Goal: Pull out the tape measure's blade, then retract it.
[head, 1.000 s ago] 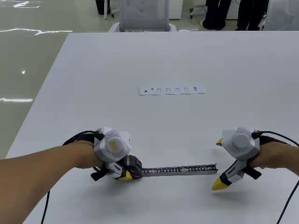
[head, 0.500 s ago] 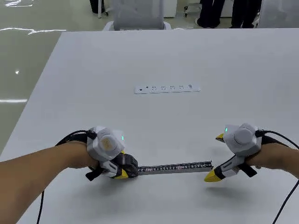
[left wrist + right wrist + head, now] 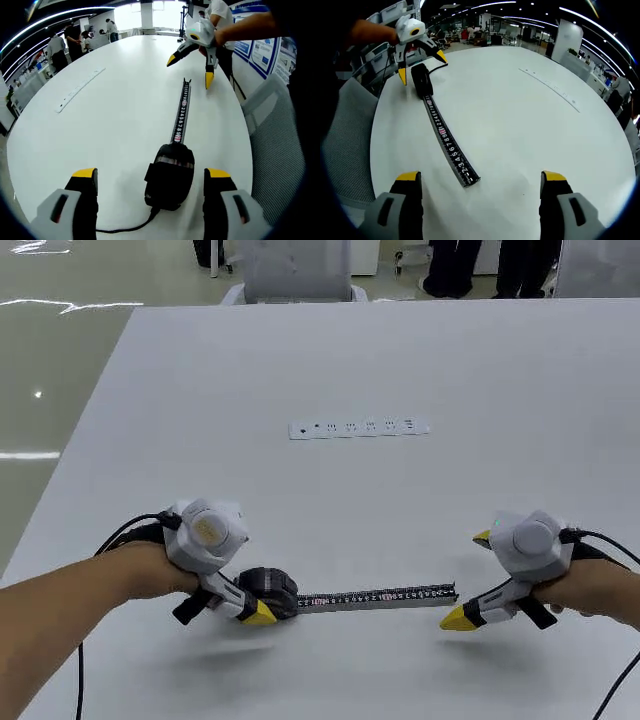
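Observation:
A black tape measure case (image 3: 270, 590) lies on the white table (image 3: 330, 510), its blade (image 3: 378, 596) drawn out flat to the right. My left gripper (image 3: 262, 596) is open, with a jaw on each side of the case (image 3: 170, 175) and neither touching it. The blade (image 3: 181, 110) runs away toward my right gripper (image 3: 190, 70). My right gripper (image 3: 468, 578) is open just beyond the blade's hooked end (image 3: 454, 590), holding nothing. In the right gripper view the blade end (image 3: 469, 179) lies between the jaws, and the case (image 3: 422, 80) sits far off by the left gripper (image 3: 417, 62).
A white power strip (image 3: 358, 427) lies flat mid-table, beyond the work. A grey chair (image 3: 295, 270) stands at the far edge, with people's legs behind it. Cables trail from both grippers toward the near edge. A mesh chair back (image 3: 280, 150) is close by.
My left gripper has let go of the case and drawn back to the left, jaws now wide apart. The right gripper has drifted slightly right of the blade end. The blade stays extended.

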Motion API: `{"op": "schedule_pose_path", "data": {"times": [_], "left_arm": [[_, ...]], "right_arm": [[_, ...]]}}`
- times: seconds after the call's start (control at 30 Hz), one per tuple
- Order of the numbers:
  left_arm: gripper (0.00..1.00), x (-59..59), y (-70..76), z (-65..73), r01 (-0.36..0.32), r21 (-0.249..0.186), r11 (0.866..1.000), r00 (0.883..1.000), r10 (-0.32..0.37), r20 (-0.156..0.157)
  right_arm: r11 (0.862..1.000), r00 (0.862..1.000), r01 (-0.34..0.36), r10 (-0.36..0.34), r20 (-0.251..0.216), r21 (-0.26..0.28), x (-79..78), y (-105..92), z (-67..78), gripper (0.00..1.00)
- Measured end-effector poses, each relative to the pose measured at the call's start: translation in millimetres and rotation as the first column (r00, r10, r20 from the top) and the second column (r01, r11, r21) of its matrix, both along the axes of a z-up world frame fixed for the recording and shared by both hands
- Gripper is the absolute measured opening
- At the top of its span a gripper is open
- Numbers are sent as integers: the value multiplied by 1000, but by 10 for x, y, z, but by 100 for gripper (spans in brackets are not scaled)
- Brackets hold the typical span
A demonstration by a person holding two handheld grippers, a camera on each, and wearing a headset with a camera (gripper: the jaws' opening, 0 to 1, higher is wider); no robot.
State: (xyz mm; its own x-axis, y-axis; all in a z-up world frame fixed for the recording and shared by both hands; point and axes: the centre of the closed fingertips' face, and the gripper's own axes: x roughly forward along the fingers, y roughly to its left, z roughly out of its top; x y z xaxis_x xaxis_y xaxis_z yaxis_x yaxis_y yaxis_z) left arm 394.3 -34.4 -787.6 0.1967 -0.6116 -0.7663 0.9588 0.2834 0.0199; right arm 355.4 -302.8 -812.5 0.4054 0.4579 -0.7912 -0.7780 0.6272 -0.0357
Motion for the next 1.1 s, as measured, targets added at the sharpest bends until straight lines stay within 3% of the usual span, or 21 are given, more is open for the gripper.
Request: {"op": "schedule_pose_path", "data": {"times": [0.13, 0.23, 0.33, 0.63, 0.7, 0.73, 0.8, 0.87, 0.93, 1.1], "left_arm": [[99, 57, 33, 87, -77, -84, 993, 997, 79, 22], [99, 44, 137, 116, -152, -120, 981, 988, 152, -8], [99, 20, 226, 151, -195, -149, 969, 981, 195, -14], [99, -71, 487, 157, -288, -195, 938, 957, 289, -22], [99, -108, 536, 173, -321, -213, 923, 946, 321, -39], [99, -111, 572, 196, -343, -228, 911, 938, 346, -31], [99, -132, 623, 211, -361, -243, 901, 931, 364, -31], [99, -164, 684, 218, -387, -257, 886, 921, 386, -56], [99, -195, 737, 241, -388, -265, 883, 919, 392, -37], [99, -260, 826, 308, -408, -296, 864, 908, 416, -39]], "right_arm": [[1000, 1000, 4, -4, 4, 18, -9, 10, 36, 100], [999, 999, 33, -34, 16, 36, -18, 2, 67, 100], [996, 997, 70, -71, 27, 57, -27, -15, 90, 100], [986, 988, 136, -142, 62, 94, -112, -42, 135, 100], [984, 985, 148, -156, 75, 103, -131, -50, 154, 100], [981, 983, 157, -166, 81, 112, -145, -53, 170, 100], [977, 979, 173, -185, 90, 125, -162, -66, 197, 100], [971, 973, 185, -204, 113, 153, -172, -80, 235, 100], [967, 970, 198, -217, 112, 164, -227, -94, 255, 100], [961, 964, 223, -242, 110, 166, -339, -131, 235, 100]]}}
